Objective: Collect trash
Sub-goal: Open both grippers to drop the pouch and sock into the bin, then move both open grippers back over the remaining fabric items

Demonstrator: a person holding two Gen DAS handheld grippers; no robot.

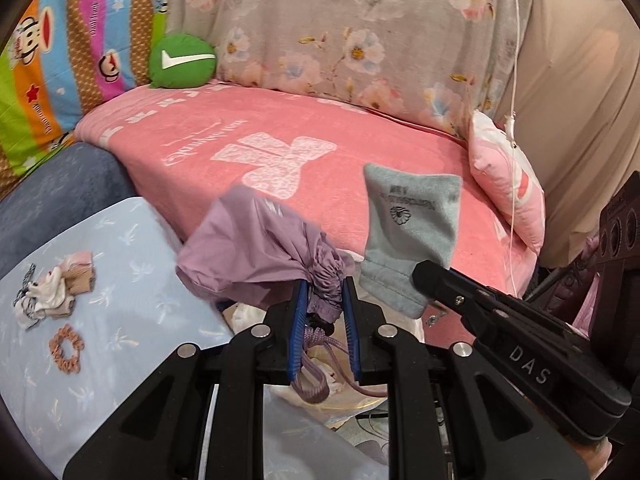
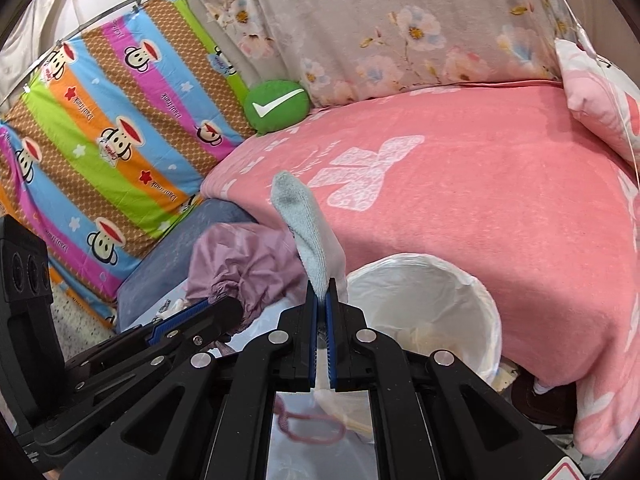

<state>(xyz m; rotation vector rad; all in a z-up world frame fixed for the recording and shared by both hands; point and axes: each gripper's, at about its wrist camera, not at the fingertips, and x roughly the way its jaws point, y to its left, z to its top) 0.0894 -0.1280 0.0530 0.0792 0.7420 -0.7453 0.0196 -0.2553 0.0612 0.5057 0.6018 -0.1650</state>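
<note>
Bed: pink blanket (image 2: pixel 480 200) with a white pattern covers most of the scene; both grippers hang in front of its near edge.
Backdrop: floral grey quilt (image 1: pixel 340 20) banked up behind the blanket; striped cartoon-monkey sheet (image 2: pixel 120 120) to its left.
Side surface: pale blue patterned cloth (image 1: pixel 120 280) at the left, lower than the bed.
Bin: white-lined trash bin (image 2: pixel 472 280) stands against the bed's near edge, just right of the right gripper; some pale scraps lie inside.
Pillow: small pink pillow (image 1: pixel 508 184) at the blanket's right end.
Cushion: round green cushion (image 1: pixel 182 60) with a white tick, at the blanket's far left corner.
Left gripper (image 1: pixel 325 300): jaws narrowly parted and clamped on the gathered neck of a purple drawstring pouch (image 1: pixel 248 248); the pouch is off the bed, cord loops dangling beneath the fingers.
Right gripper (image 2: pixel 321 300): jaws all but closed, pinching the edge of a grey-blue cloth pouch (image 2: pixel 308 232), which stands up from the pads, clear of the blanket.
Spacing: the two held pouches sit side by side, near each other.
Small items: bundle of folded socks (image 1: pixel 56 288) and an orange scrunchie (image 1: pixel 66 348) on the blue cloth.
</note>
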